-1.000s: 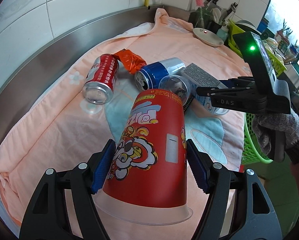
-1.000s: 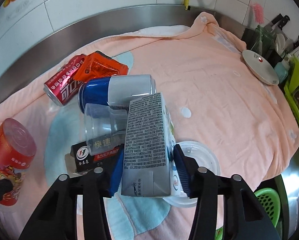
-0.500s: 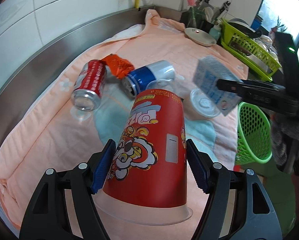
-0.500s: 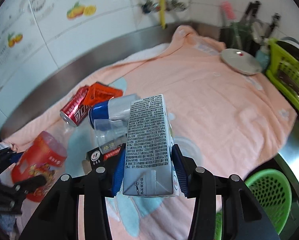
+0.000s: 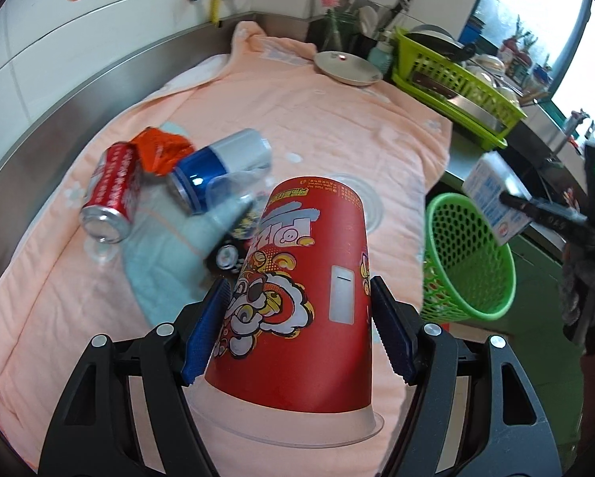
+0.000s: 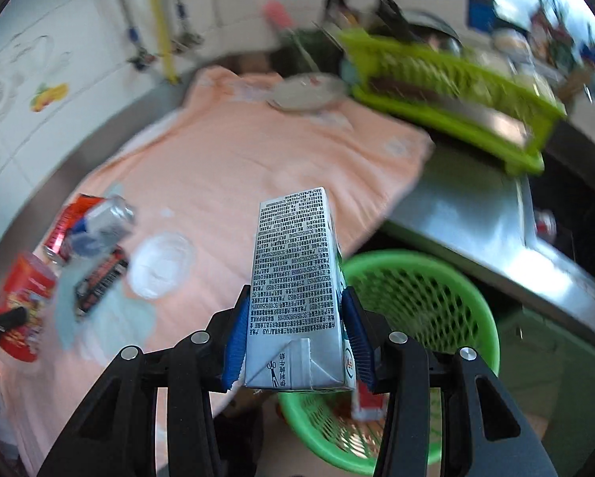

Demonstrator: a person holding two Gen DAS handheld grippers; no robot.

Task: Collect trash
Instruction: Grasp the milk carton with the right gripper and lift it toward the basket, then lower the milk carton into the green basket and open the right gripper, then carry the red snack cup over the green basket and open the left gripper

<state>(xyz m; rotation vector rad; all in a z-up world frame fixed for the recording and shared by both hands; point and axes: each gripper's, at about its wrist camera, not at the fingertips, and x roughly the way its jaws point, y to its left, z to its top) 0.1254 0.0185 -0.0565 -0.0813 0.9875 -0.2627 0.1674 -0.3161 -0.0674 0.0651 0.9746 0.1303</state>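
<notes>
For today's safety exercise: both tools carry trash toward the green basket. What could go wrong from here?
1. The carton sits over the basket rim; released now, it might fall outside.
2. The left tool grips the tapered red cup upside down; it may slip.

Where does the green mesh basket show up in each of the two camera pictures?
Left wrist view: green basket at right, beyond the towel's edge.
Right wrist view: green basket at lower right, behind the held carton.
Shared landmark: the clear plastic lid on the peach towel.
</notes>
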